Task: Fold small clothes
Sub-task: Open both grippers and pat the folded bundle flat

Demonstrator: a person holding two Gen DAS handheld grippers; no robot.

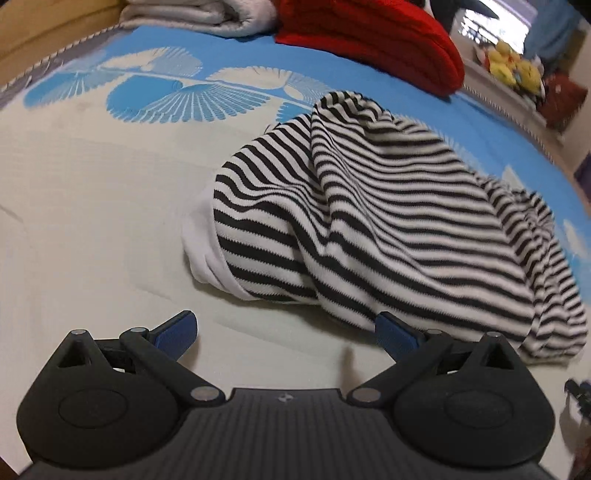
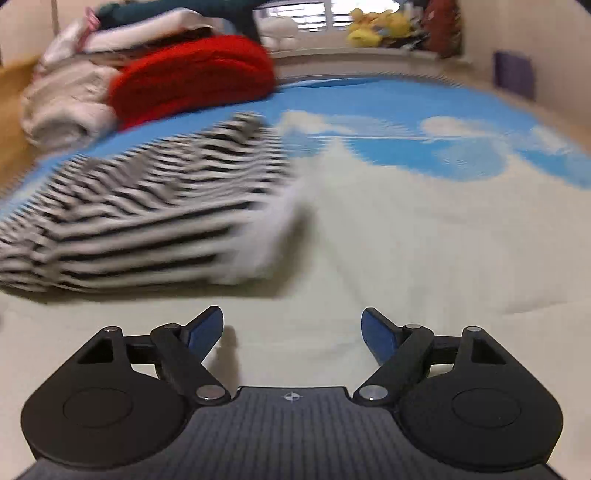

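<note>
Both the left gripper [image 1: 286,334] and right gripper [image 2: 291,332] hang with jaws released over the cream-and-blue bed [image 1: 92,221], the striped garment [image 1: 369,221] crumpled before a red knit [image 1: 369,37]

We look from each wrist forward and steeply down along open blue fingers, low and close over the bedspread [image 1: 92,206]. Our left view faces the striped garment [image 1: 388,229] straight ahead and rightward; our right view has it at left [image 2: 140,221], blurred. Both share the garment, the red knit [image 1: 373,40] [image 2: 192,77] and the far windowsill toys [image 1: 513,68] [image 2: 380,26].
</note>
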